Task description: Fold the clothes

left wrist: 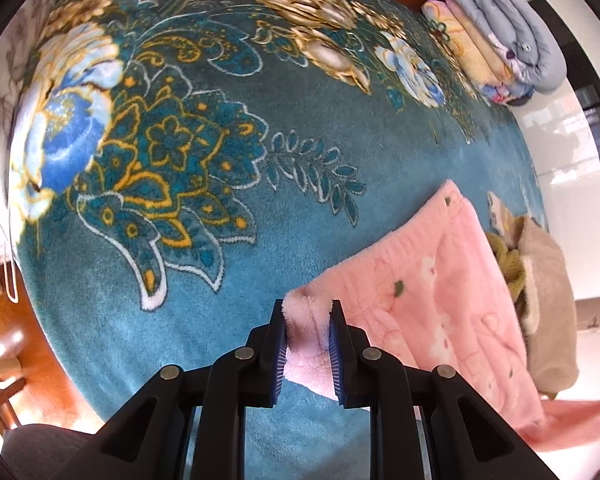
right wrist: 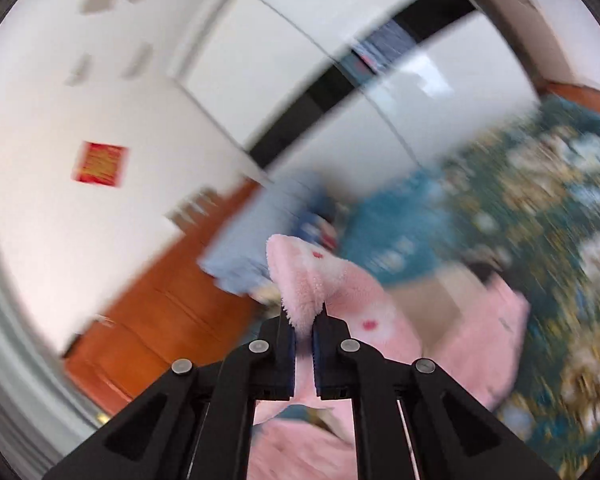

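Observation:
A pink fleece garment (left wrist: 432,292) with small flower prints hangs over the teal floral blanket (left wrist: 220,184) on the bed. My left gripper (left wrist: 307,308) is shut on one fluffy edge of it, held above the blanket. In the right wrist view, my right gripper (right wrist: 305,316) is shut on another edge of the pink garment (right wrist: 364,304), lifted off the bed; that view is motion-blurred. The rest of the garment trails down and to the right below both grippers.
A beige garment (left wrist: 548,292) and an olive knitted piece (left wrist: 508,260) lie at the blanket's right edge. A stack of folded quilts (left wrist: 496,32) sits at the far right corner. White wardrobe doors (right wrist: 340,92) and an orange wooden bed frame (right wrist: 172,312) stand beyond.

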Tool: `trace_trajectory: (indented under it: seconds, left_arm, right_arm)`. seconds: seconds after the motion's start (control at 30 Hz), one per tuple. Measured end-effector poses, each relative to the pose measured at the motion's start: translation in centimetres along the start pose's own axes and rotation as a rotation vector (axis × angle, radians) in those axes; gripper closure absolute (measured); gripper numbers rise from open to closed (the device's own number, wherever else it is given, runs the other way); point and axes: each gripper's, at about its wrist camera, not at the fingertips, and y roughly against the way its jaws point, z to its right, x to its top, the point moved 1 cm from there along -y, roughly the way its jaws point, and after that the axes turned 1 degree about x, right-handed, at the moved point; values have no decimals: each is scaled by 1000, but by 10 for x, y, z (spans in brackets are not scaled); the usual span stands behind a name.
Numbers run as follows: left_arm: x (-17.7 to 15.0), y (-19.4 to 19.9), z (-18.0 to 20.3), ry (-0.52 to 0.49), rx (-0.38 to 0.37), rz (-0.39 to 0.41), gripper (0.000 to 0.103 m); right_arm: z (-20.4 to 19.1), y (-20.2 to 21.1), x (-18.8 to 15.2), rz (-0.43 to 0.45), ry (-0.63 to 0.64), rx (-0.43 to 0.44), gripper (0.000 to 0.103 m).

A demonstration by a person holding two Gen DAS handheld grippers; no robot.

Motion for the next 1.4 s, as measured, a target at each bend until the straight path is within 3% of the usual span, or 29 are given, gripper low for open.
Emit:
trace_trajectory:
  seconds: [0.13, 0.27, 0.33, 0.43, 0.57, 0.67, 0.7, 0.73, 0.8, 0.9, 0.97, 1.03, 1.1, 1.27, 1.37, 1.4]
  left_arm:
    - [0, -3, -3, 27, 2, 3, 83]
    - [1, -4, -4, 37, 6, 8, 83]
    - [2, -4, -5, 43, 6, 8, 83]
    - [1, -4, -6, 52, 4, 6, 83]
    - [1, -3, -5, 33, 9, 1, 82]
    - [1, -6, -4, 20, 19, -2, 82]
    - [1, -8, -4, 24, 20, -4, 82]
    - [1, -9, -4, 28, 22, -6, 82]
    - [1, -12, -6, 41, 22, -8, 82]
    - [-1, -14, -10, 62, 16, -10, 82]
    - [-1, -15, -12, 74, 14, -12, 82]
    - [-2, -14, -11, 67, 17, -14, 83]
    - [-2, -13, -10, 53, 22, -15, 83]
    - [-2, -12, -6, 45, 31, -6, 83]
    - [-4, -10, -5, 52, 18, 2, 83]
    - [-5, -9, -5, 57, 9, 5, 83]
  right_arm:
    - [-47, -26, 71, 91, 64, 83, 97]
    - [-36, -91, 97, 92, 124, -89, 97]
    - [-3, -138, 82, -2, 108, -238, 97]
    - [63, -189, 33, -168, 18, -409, 97]
    - [132, -211, -41, -309, -88, -544, 97]
    - [160, -200, -58, -337, -94, -574, 93]
    - [165, -189, -58, -325, -87, -566, 89]
    - [169, -176, -58, -309, -81, -553, 66]
    - [176, -147, -62, -263, -72, -533, 35]
    - [197, -103, -90, -210, -121, -547, 35]
    - [225, -87, -124, -259, -211, -590, 35]
    - [259, -82, -168, -347, -342, -645, 34]
    - [281, -82, -200, -385, -446, -642, 35]
    - [307, -95, -236, -365, -627, -620, 36]
    - [297, -93, -230, -327, -664, -589, 72]
    - [289, -89, -225, -317, -659, -576, 91]
